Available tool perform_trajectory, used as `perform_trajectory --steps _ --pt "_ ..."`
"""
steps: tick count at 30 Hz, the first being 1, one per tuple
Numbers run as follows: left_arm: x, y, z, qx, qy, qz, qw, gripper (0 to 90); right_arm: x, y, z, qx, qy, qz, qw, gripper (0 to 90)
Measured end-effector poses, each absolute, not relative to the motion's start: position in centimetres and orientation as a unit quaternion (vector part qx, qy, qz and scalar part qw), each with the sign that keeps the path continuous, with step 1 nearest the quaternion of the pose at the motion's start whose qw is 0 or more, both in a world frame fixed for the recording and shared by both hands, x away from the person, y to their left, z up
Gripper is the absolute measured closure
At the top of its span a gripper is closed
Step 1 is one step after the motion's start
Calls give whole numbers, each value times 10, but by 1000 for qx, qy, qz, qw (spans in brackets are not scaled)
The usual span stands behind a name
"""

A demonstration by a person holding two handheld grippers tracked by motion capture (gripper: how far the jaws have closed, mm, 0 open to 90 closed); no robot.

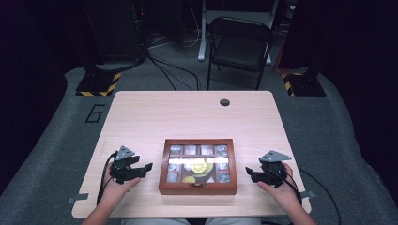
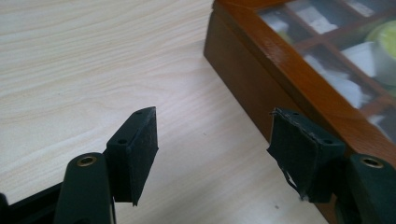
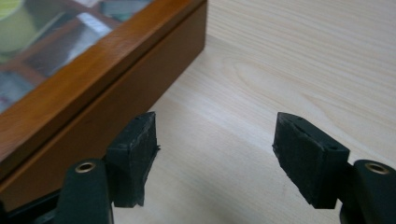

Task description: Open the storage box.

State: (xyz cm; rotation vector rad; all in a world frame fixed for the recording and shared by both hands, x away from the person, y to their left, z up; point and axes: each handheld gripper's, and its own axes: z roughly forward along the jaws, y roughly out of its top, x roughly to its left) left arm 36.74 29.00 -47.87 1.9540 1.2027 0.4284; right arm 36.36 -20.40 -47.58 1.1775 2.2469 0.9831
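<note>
A brown wooden box with a glass-paned lid lies shut near the table's front edge, with packets and something yellow visible through the panes. My left gripper hovers just left of the box, jaws apart with only bare table between them. The box's left wall lies close beside its right-hand pad. My right gripper hovers just right of the box, jaws apart and empty. The box's side runs along its left-hand pad without touching it.
The light wooden table has a round cable hole near its far edge. A black folding chair stands beyond the table. Cables trail from both grippers over the table's front corners.
</note>
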Motion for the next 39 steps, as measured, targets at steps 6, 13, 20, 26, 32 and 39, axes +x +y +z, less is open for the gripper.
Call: perform_trajectory --steps 6,13,20,26,32,39 --pt "349 285 -470 782 455 162 394 328 348 -200 -466 406 817 357 201 309" --pt "330 282 -457 774 450 159 417 364 328 -194 -456 396 817 376 185 353" --pt "314 267 -457 798 414 149 411 388 312 -182 -459 370 831 380 165 378" --pt "307 262 -466 807 405 135 407 404 306 -174 -465 367 831 388 158 399" --pt "301 257 -471 810 397 127 414 418 304 -169 -470 356 837 388 151 401" --pt "299 251 -478 817 391 124 404 429 303 -163 -476 346 844 382 152 400"
